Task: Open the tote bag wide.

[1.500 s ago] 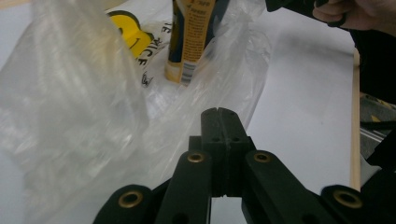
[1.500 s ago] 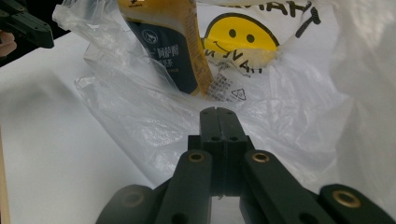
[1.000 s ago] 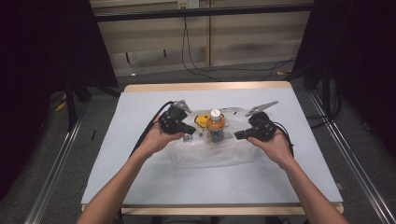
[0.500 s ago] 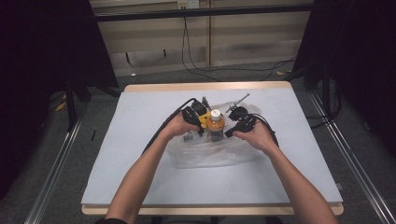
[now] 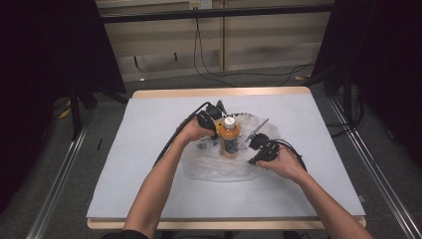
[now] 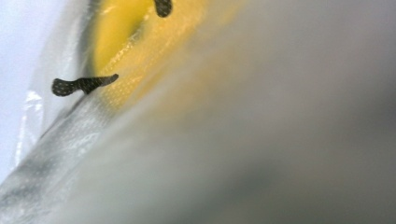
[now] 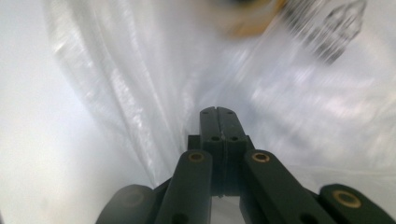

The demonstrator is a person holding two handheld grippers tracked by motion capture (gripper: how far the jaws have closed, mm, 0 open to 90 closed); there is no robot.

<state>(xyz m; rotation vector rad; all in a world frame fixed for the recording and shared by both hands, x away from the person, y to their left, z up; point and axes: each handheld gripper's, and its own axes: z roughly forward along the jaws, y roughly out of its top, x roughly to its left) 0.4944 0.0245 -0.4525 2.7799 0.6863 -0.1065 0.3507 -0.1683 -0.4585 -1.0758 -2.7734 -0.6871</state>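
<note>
I had the orange bottle (image 5: 229,137) with its white cap standing upright on the clear plastic bag (image 5: 219,167), mid-table (image 5: 149,189). My left gripper (image 5: 213,119) sat close against the bottle's far-left side, its camera pressed up to film and yellow label; I judged its jaws closed, likely pinching the bag. My right gripper (image 7: 218,116) had its jaws fully together over the bag's near-right edge, probably to pull the plastic taut.

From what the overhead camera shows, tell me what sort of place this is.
Probably a lab or recording bay, not a home: one pale-covered table under a camera, dark curtains on both sides, loose cables on the floor behind.
</note>
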